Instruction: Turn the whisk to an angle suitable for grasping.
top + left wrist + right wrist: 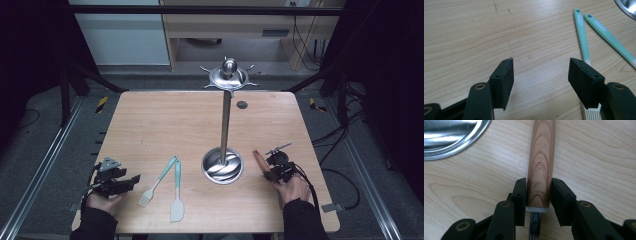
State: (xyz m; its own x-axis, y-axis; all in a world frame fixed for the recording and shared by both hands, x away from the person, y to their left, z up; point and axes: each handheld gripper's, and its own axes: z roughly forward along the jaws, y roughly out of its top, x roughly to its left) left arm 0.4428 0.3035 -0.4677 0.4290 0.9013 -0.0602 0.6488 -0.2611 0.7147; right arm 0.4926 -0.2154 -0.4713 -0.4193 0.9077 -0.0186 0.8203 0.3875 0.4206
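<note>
A wooden utensil handle (541, 157) lies flat on the table to the right of the stand's base. My right gripper (539, 192) is shut on the handle's near end, one jaw on each side; in the high view the right gripper (268, 172) sits low at the handle (258, 159). A black shaft runs back from the handle under the jaws. My left gripper (540, 72) is open with bare table between its jaws, near the front left edge (132, 180). Just right of it lie a teal-handled brush (159, 182) (582, 37) and a teal-handled spatula (177, 195) (609, 36).
A steel utensil stand (225, 125) rises mid-table from a round dish base (223, 165) (451, 137), with hooks around its top (228, 75). A small dark hole (242, 104) marks the far table (150, 120). Dark frame posts flank both sides.
</note>
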